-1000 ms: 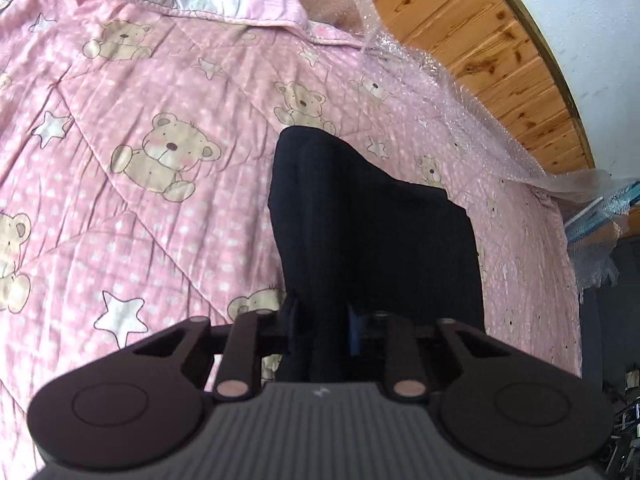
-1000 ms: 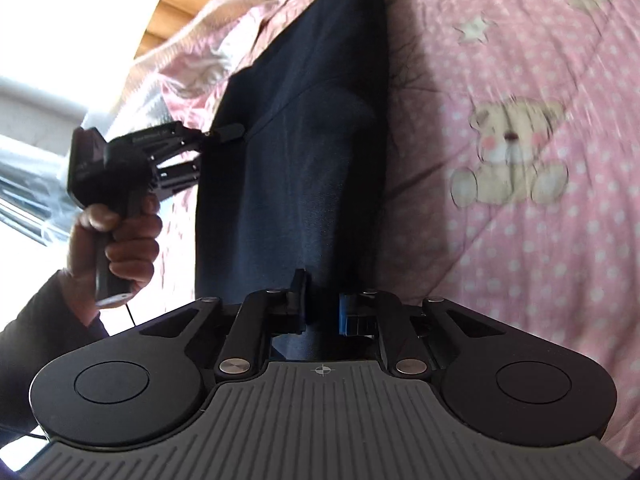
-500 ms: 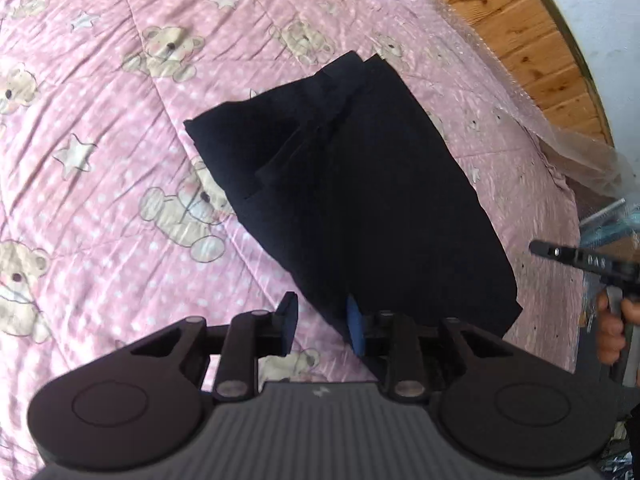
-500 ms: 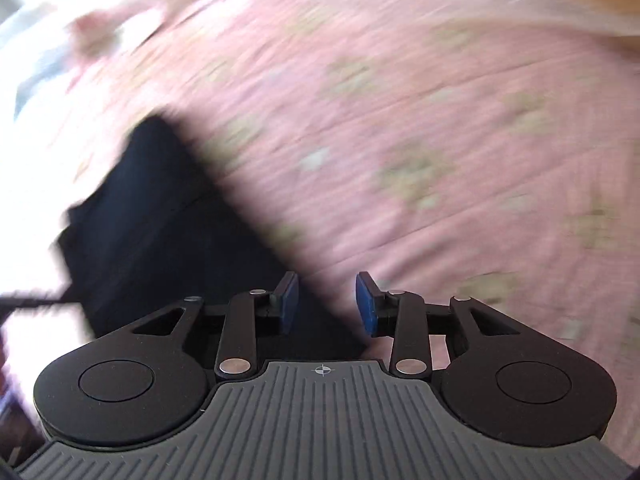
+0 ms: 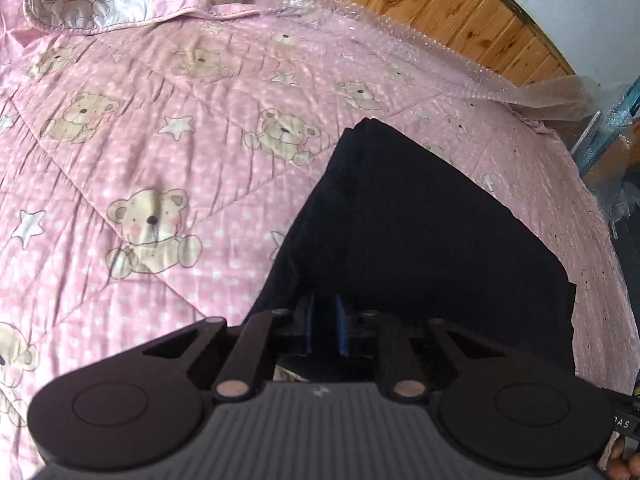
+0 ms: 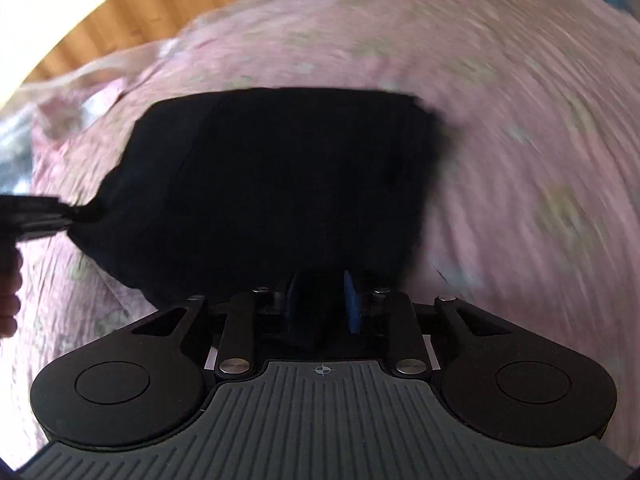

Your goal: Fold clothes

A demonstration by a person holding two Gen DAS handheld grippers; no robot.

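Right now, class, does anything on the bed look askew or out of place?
The dark folded garment lies skewed on the pink teddy-bear quilt. The quilt's top edge is flipped back, showing its white underside.

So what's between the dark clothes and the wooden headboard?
In the left wrist view, only pink teddy-bear quilt lies between the dark garment and the wooden headboard, with a strip of clear bubble wrap along the quilt's far edge.

Matt dark cloth garment (image 5: 420,240) on quilted cotton bedspread (image 5: 160,160); glossy wood headboard (image 5: 460,12).
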